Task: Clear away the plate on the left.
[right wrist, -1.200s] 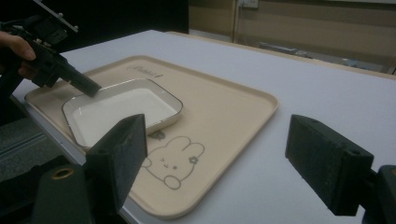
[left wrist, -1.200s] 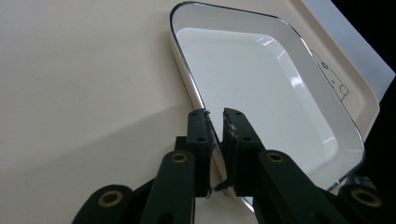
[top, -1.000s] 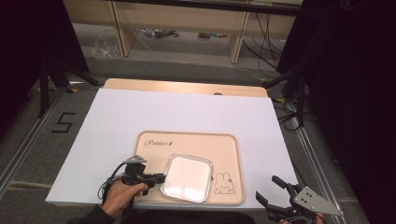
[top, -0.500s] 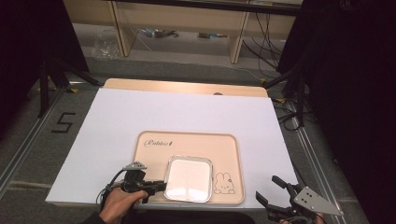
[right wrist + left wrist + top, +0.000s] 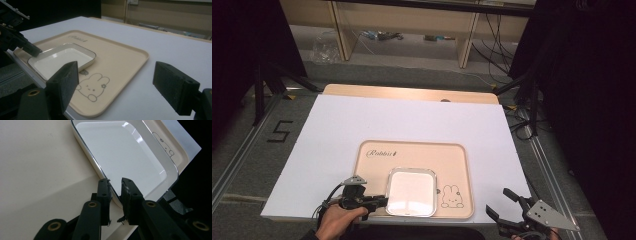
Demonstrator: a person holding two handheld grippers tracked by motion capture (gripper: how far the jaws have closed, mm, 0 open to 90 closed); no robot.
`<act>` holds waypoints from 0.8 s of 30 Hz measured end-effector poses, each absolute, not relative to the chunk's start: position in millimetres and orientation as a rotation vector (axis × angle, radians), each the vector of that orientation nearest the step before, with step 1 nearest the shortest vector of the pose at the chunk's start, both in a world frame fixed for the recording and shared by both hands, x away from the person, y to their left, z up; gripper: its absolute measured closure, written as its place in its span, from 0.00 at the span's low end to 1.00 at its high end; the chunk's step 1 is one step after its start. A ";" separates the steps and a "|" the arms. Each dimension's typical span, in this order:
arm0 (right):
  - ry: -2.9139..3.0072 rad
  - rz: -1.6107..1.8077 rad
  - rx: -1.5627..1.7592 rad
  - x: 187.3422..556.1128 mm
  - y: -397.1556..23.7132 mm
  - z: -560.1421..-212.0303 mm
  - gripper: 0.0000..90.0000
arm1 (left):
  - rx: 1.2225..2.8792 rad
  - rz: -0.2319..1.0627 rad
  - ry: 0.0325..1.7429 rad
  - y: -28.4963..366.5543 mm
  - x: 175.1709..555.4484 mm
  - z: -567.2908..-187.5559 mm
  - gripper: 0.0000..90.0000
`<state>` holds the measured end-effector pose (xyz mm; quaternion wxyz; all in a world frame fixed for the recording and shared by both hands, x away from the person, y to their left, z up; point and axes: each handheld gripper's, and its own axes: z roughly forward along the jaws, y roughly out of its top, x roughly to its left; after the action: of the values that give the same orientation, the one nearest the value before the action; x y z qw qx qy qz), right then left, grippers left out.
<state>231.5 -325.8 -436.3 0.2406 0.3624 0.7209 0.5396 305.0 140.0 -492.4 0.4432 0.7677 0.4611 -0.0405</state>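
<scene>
White dish (image 5: 411, 190) sits on the beige tray (image 5: 377, 165), at its near edge on the worktop (image 5: 412, 117). Left gripper (image 5: 115, 183) straddles the dish's rim, fingers just easing apart, slightly off it, likely letting go. Right gripper (image 5: 117, 82) waits aside, fingers wide, empty.

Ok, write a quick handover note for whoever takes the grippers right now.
Left gripper: jaws astride the near left rim of the white dish, just been opening, a small gap showing beside the rim.
Right gripper: open, holding nothing, off the table's near right corner.
Dish sits on the beige rabbit tray, near its front edge.
Done: dish is down on the tray.
Left: probably back the left gripper off.
</scene>
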 end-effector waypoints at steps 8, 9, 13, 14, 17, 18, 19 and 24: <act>1.973 1.476 0.990 231.5 -325.9 -436.2 0.24 | 1.921 -0.109 1.143 141.3 303.2 -491.1 0.71; 1.972 1.475 0.991 231.5 -325.9 -436.2 0.24 | 1.904 -0.097 1.154 140.7 303.3 -490.5 0.70; 1.972 1.476 0.989 231.5 -325.8 -436.2 0.24 | 1.899 -0.049 1.124 142.3 302.8 -486.0 0.63; 1.974 1.470 0.977 232.3 -326.4 -436.2 0.24 | 1.887 -0.036 1.121 142.5 302.8 -485.3 0.61; 2.009 1.431 0.980 230.9 -328.5 -434.1 0.24 | 1.863 -0.019 1.127 143.6 302.1 -482.4 0.59; 2.008 1.429 0.981 230.8 -328.5 -434.0 0.24 | 1.883 -0.016 1.112 145.5 301.9 -481.1 0.59; 1.974 1.480 0.969 232.7 -326.1 -436.4 0.24 | 1.883 -0.015 1.098 145.8 301.4 -480.5 0.59; 2.010 1.440 0.967 231.8 -328.5 -434.5 0.24 | 1.850 0.012 1.078 147.6 298.3 -476.0 0.53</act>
<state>231.8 -328.5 -434.5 0.2408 0.3533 0.7348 0.5265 298.3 147.6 -476.0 0.4797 0.7580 0.4420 0.0047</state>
